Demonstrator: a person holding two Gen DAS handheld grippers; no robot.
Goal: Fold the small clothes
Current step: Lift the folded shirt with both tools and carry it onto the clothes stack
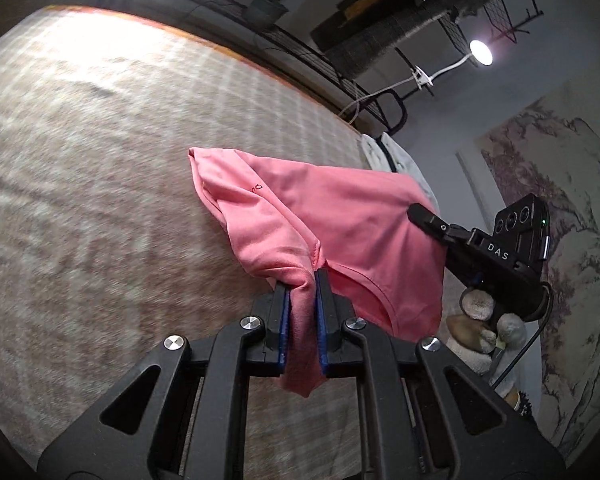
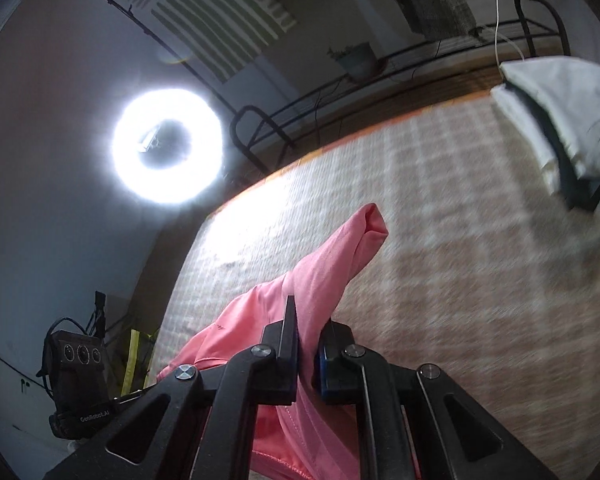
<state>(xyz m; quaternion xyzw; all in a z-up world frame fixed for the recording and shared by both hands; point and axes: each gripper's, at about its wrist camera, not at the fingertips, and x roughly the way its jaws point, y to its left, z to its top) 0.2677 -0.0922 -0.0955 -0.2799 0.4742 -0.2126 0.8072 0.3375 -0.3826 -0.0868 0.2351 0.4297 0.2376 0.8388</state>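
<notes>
Checked bedspread (image 1: pixel 100 160) spreads ahead of and under both grippers, blurred in both views. Beyond its far edge, a black metal rail (image 1: pixel 300 64) with a potted plant (image 1: pixel 266 6) on it. Lit lamp (image 1: pixel 481 53) on a white bendy arm, up and right of the left gripper. Ring light (image 2: pixel 168 146) glares up-left of the right gripper. White and dark folded cloth (image 2: pixel 568 120) lies on the bedspread far ahead-right of the right gripper. Plush toys (image 1: pixel 480 320) low beside the right gripper's body, left wrist view.

Left gripper (image 1: pixel 303 280): jaws narrow, blue pads (image 1: pixel 285 320) pinching a bunched fold of the pink shirt (image 1: pixel 340 232), fabric hanging down between them. Right gripper (image 2: pixel 310 326): jaws nearly together, clamping another part of the pink shirt; one sleeve (image 2: pixel 364 236) sticks forward past the fingertips. Shirt is held off the bedspread, stretched between the two grippers.

Writing: "DAS" on the right gripper body in the left wrist view; "GenRobot.AI" on the left gripper's body in the right wrist view. Small red mark on the shirt, unreadable.
</notes>
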